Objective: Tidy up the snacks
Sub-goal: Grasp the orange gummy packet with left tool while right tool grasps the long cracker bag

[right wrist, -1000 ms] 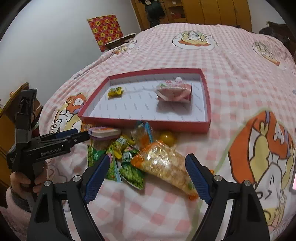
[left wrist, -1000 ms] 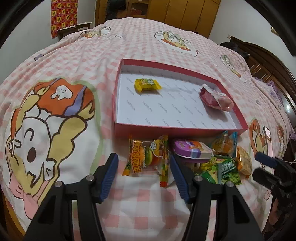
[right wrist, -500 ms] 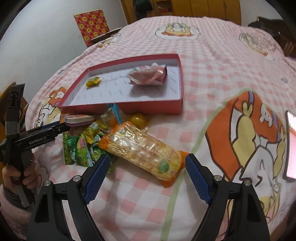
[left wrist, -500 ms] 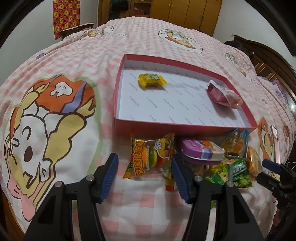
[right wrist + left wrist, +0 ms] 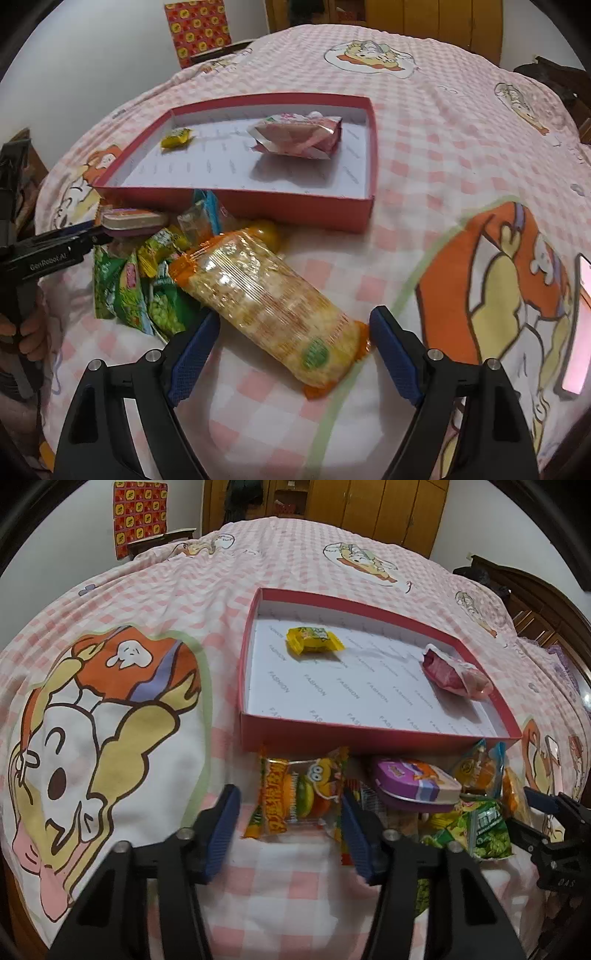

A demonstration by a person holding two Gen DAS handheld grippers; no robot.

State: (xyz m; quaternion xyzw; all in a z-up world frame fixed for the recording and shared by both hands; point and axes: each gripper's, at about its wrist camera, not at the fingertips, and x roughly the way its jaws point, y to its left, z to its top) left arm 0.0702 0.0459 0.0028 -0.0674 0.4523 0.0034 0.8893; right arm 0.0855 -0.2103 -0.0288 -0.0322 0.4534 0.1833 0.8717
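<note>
A red shallow box lies on the bed and holds a yellow candy and a pink packet. Loose snacks lie in front of it. My left gripper is open around an orange burger-gummy packet. A purple tin and green packets lie to its right. My right gripper is open around the near end of a long orange cracker packet.
The pink checked bedspread with cartoon prints covers the bed. A yellow ball-shaped snack and a clear-blue packet lie against the box wall. Wooden wardrobes stand at the back, a dark headboard at right.
Both grippers have moved forward and down toward the snack pile. The left now straddles the burger-gummy packet; the right has swung right and now straddles the cracker packet's end.
</note>
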